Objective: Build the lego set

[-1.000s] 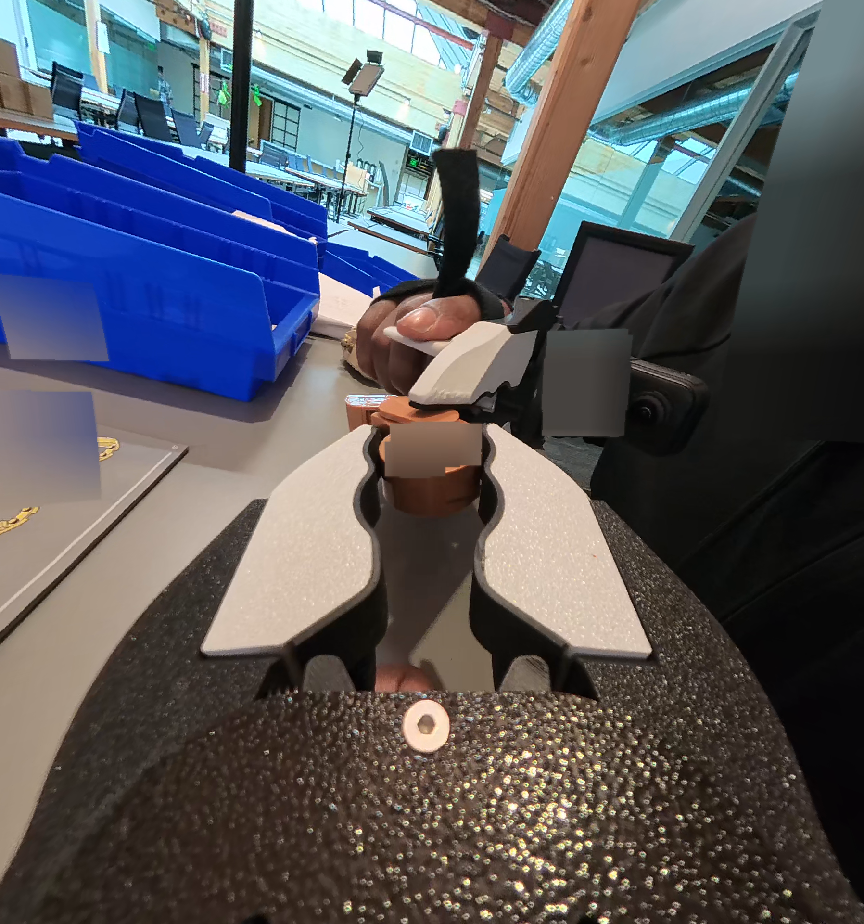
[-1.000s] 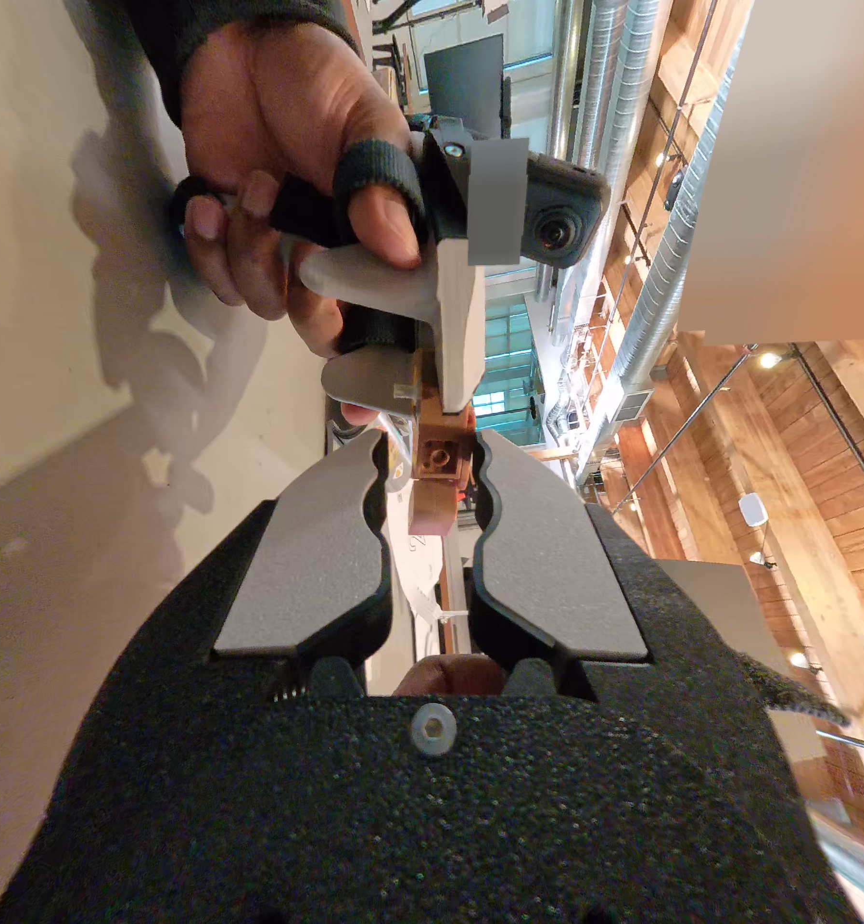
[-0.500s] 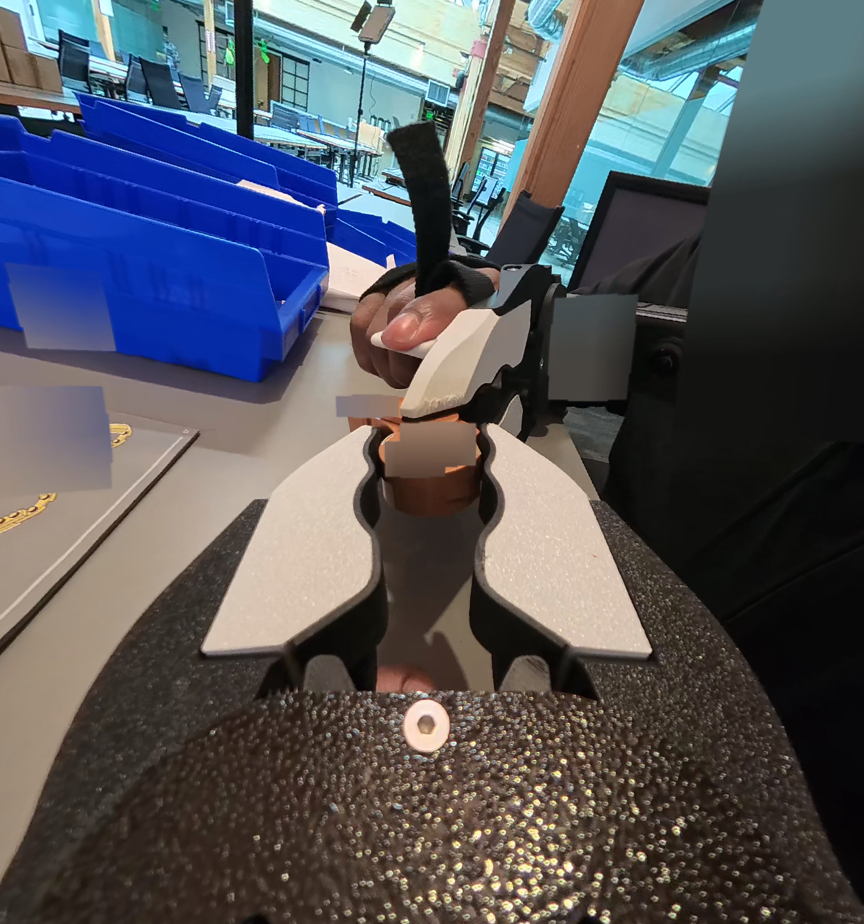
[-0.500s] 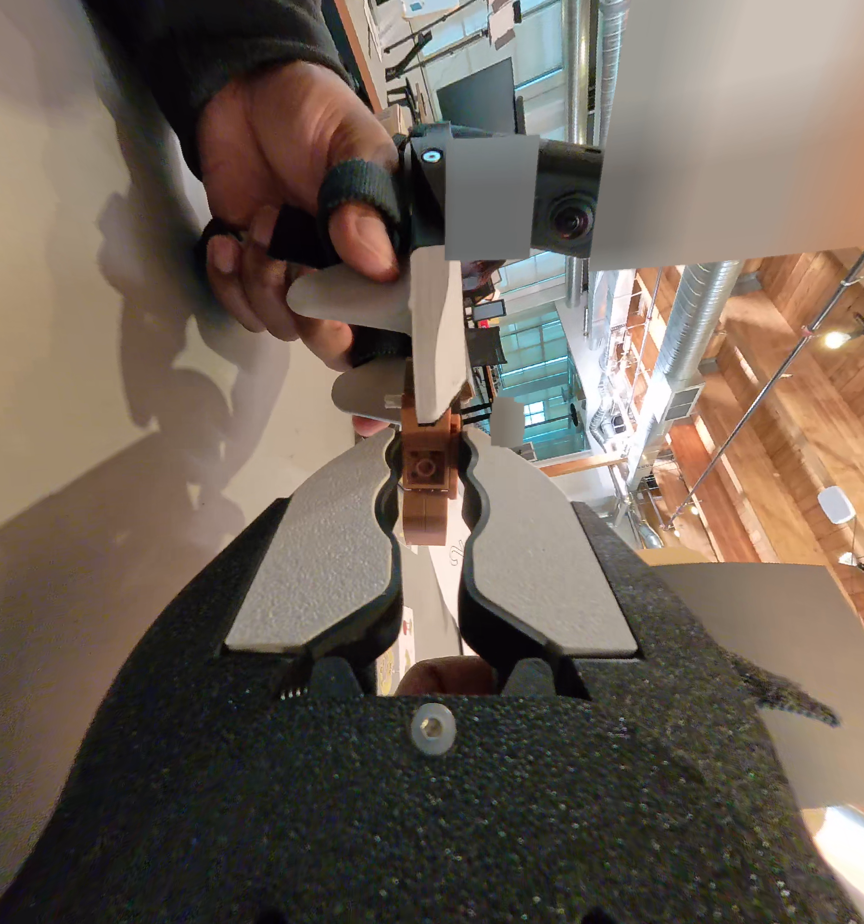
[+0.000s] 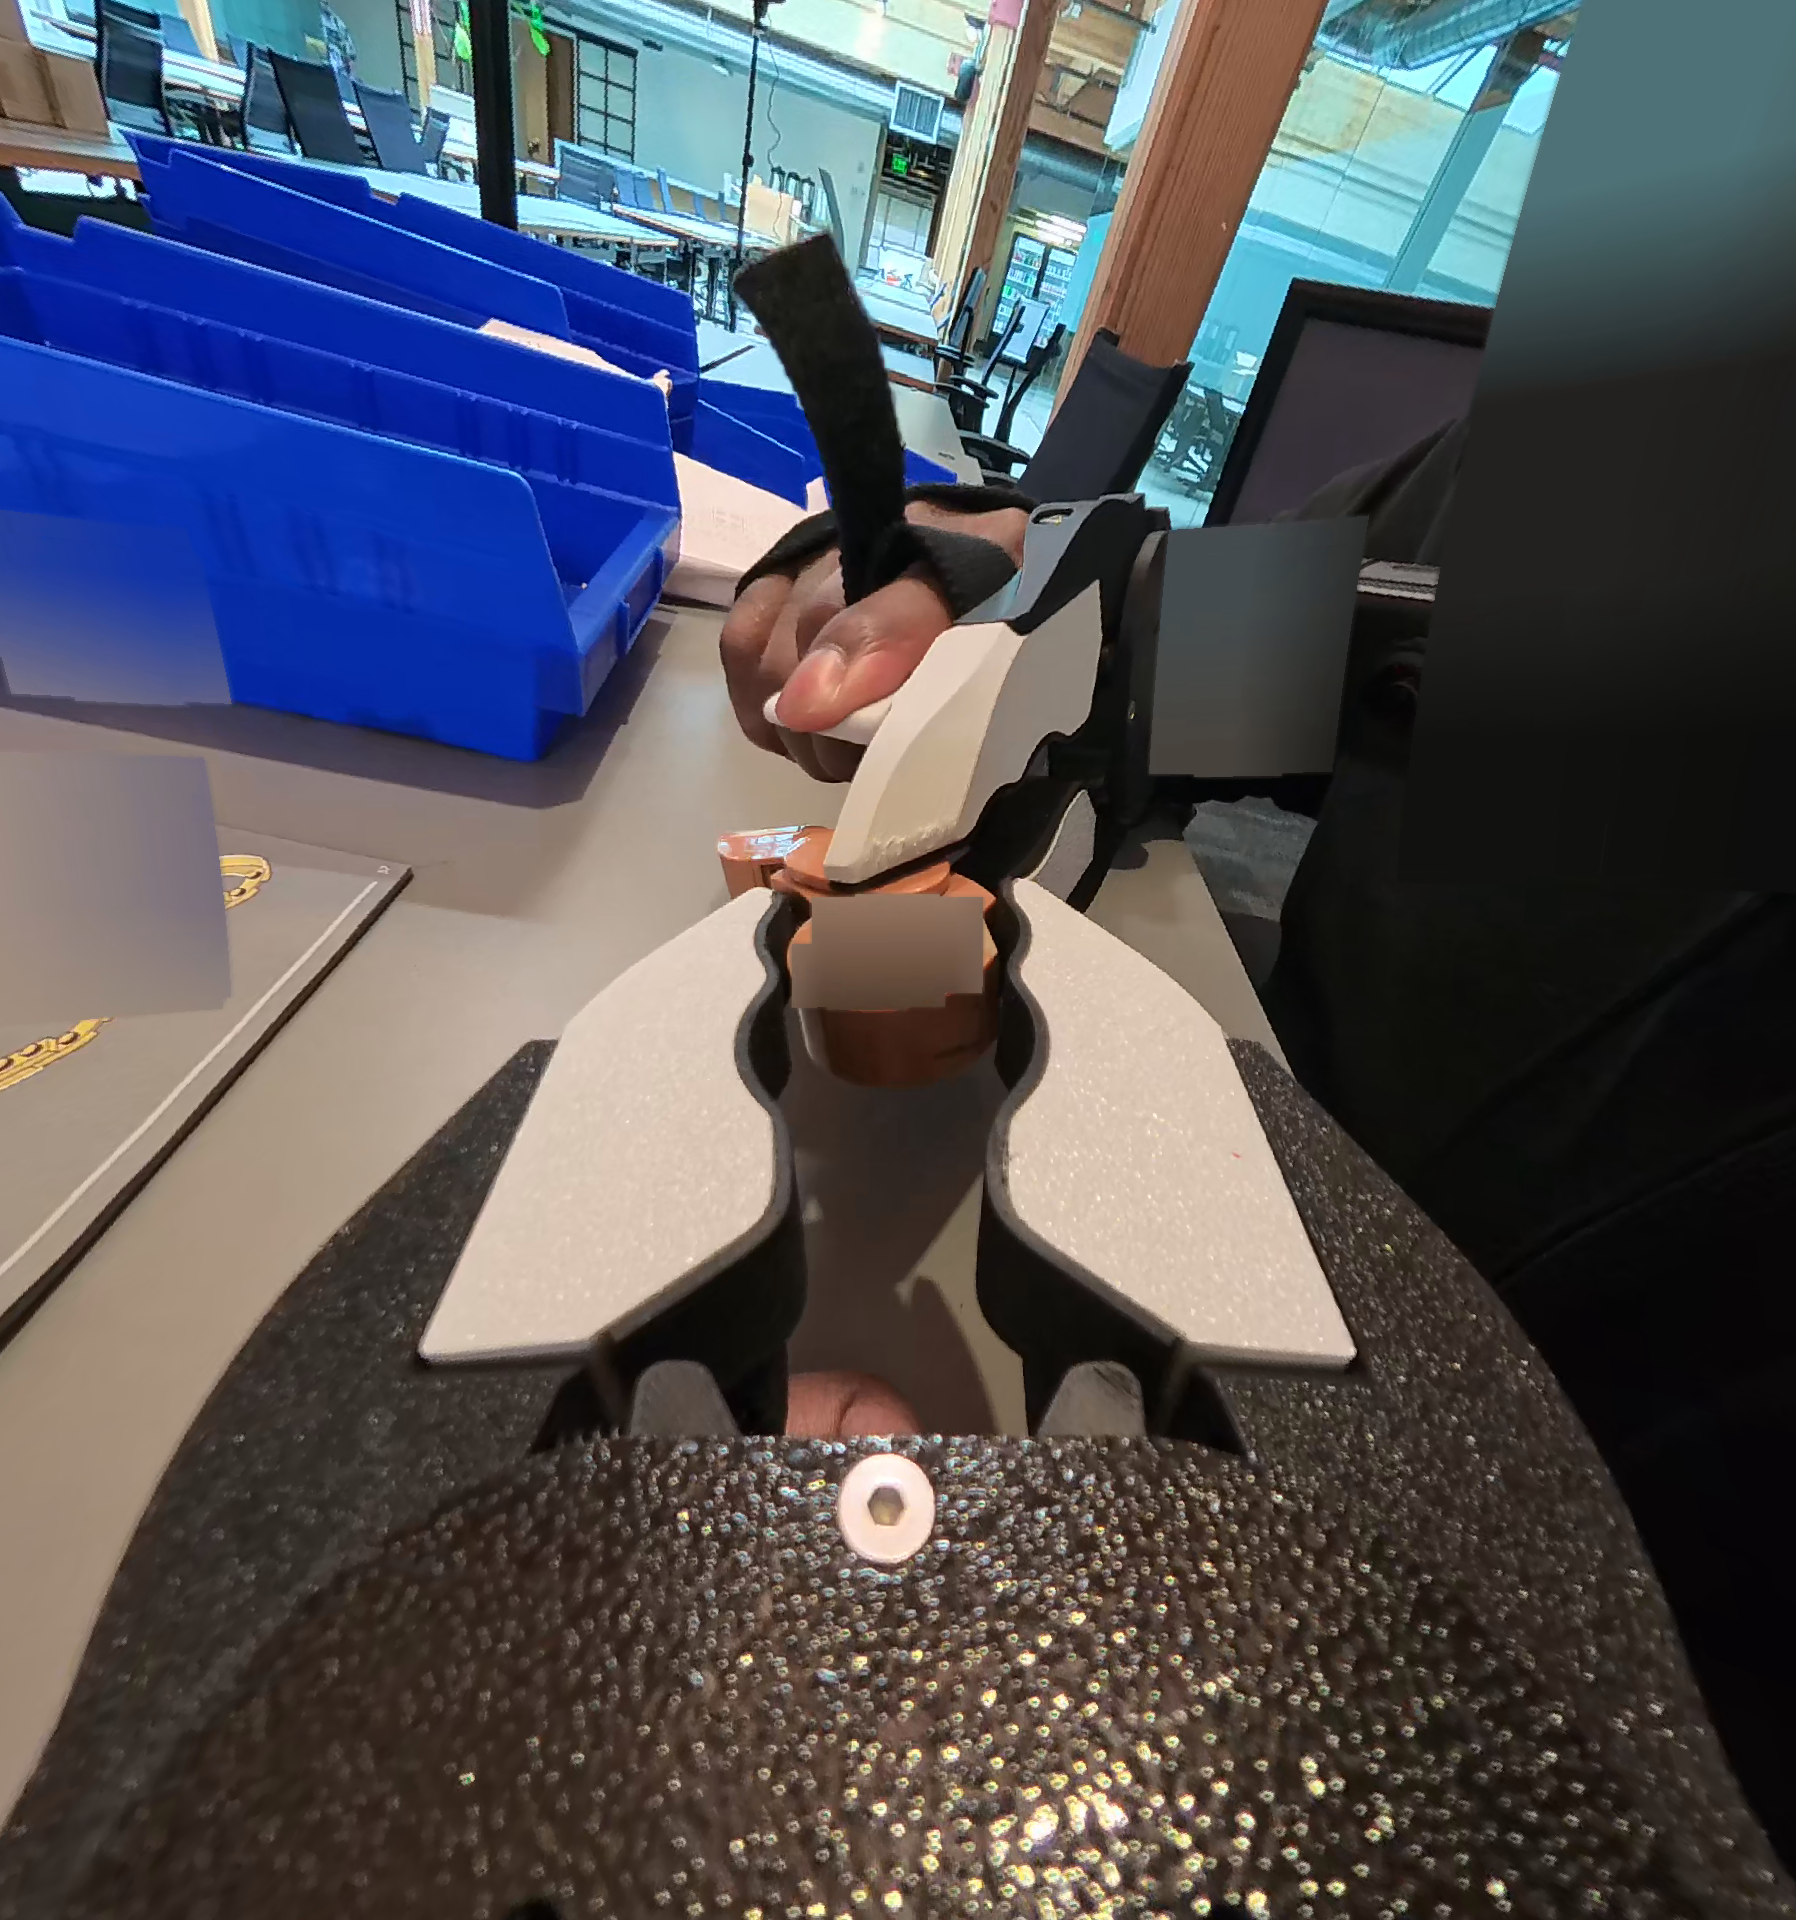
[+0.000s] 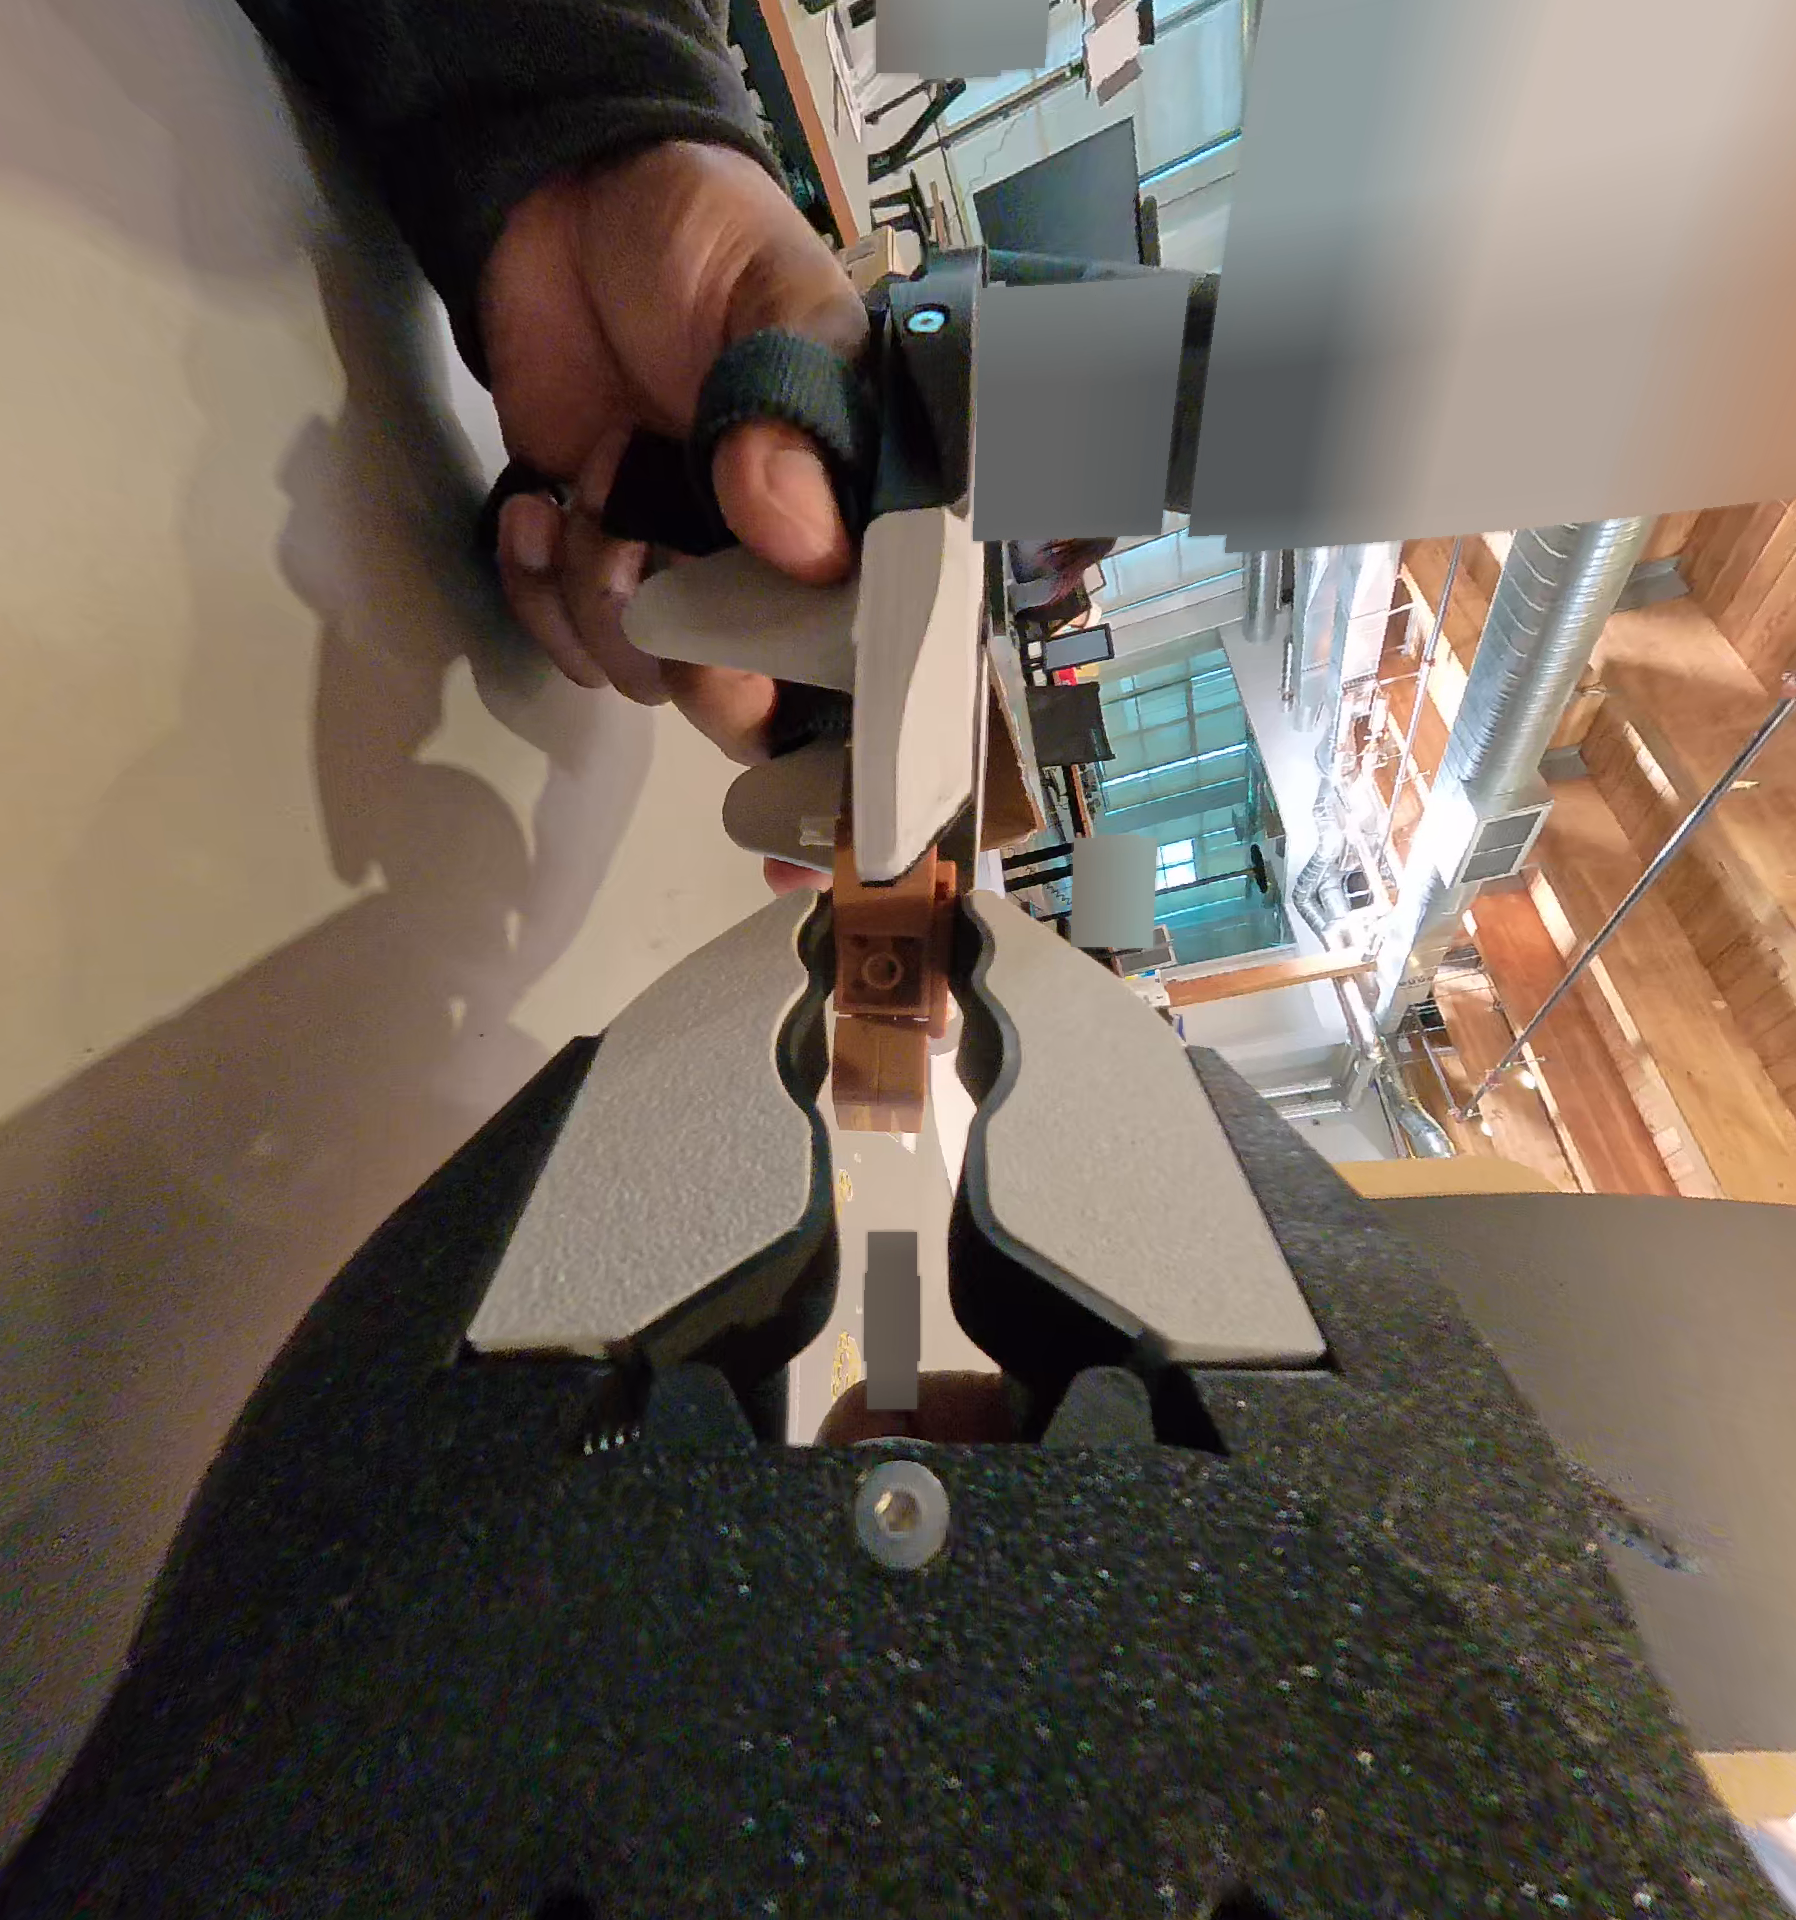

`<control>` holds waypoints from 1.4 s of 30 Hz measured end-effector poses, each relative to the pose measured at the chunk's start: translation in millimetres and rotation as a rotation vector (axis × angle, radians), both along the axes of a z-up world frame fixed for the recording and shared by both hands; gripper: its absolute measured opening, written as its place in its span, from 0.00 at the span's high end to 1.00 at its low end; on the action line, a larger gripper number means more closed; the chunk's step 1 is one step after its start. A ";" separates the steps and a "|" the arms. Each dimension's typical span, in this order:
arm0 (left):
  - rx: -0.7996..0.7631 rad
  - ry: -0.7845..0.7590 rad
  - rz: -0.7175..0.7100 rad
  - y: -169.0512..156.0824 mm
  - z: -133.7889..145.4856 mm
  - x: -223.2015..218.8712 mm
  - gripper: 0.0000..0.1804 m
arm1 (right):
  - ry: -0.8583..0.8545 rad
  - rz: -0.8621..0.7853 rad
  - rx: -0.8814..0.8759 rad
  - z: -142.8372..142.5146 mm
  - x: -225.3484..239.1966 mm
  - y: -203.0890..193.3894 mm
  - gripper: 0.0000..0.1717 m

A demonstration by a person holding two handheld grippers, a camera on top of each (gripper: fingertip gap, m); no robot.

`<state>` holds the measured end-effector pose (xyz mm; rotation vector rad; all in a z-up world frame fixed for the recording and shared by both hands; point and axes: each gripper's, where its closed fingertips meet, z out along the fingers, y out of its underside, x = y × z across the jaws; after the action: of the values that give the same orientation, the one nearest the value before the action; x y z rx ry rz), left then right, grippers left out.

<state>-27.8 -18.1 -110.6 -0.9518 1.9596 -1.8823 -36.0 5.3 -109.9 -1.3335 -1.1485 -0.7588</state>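
A brown lego assembly (image 5: 894, 1029) is held above the grey table (image 5: 520, 831) between both grippers. My left gripper (image 5: 889, 935) is shut on its rounded lower part, with both pads pressed to its sides. In the left wrist view my right gripper (image 5: 904, 831) comes in from above and clamps the top of the assembly. In the right wrist view the right gripper (image 6: 886, 940) is shut on a square brown brick (image 6: 881, 971) of that assembly. One of the left gripper's fingers (image 6: 915, 727) grips the same assembly just beyond it.
Blue storage bins (image 5: 302, 520) stand at the back left of the table. A dark instruction booklet (image 5: 146, 1091) lies at the left. White paper (image 5: 728, 520) lies behind the bins. A dark monitor (image 5: 1372, 405) and the person's dark sleeve (image 5: 1600, 935) fill the right. Both grippers' tips are close together, under 4 cm apart.
My right gripper's pads closed from a looser stance onto the brown assembly and have stayed on it. The right gripper tilted over the top. The left gripper kept its hold throughout.
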 end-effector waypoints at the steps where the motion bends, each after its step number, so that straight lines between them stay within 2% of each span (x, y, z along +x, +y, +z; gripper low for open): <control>1: 0.004 0.003 -0.001 0.0 -0.6 -0.1 0.80 | 0.005 0.003 -0.004 -0.3 -0.1 0.0 0.88; 5: 0.008 0.001 0.003 0.3 -1.0 -0.1 0.80 | 0.006 0.017 0.012 -0.7 0.0 0.6 0.88; 12: -0.009 -0.012 0.011 3.5 1.6 1.0 0.80 | -0.050 -0.022 0.144 5.1 2.2 4.3 0.88; 20: 0.063 -0.068 0.007 2.2 0.4 -1.2 0.80 | -0.054 -0.042 0.121 1.9 6.5 4.9 0.88; 25: 0.072 -0.071 -0.007 -0.3 -0.1 -3.3 0.80 | -0.008 0.017 0.087 0.4 3.6 2.6 0.88; 34: 0.159 -0.070 -0.018 -2.7 -9.2 -4.8 0.80 | -0.070 0.042 0.032 -9.5 1.4 -0.1 0.88; 42: 0.157 -0.099 0.019 1.5 -5.9 -0.7 0.80 | -0.148 -0.022 0.121 -1.8 8.2 3.2 0.87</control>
<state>-28.5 -16.6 -116.5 -0.8137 1.9988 -1.7020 -27.8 8.6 -111.6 -1.2066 -1.1866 -0.9414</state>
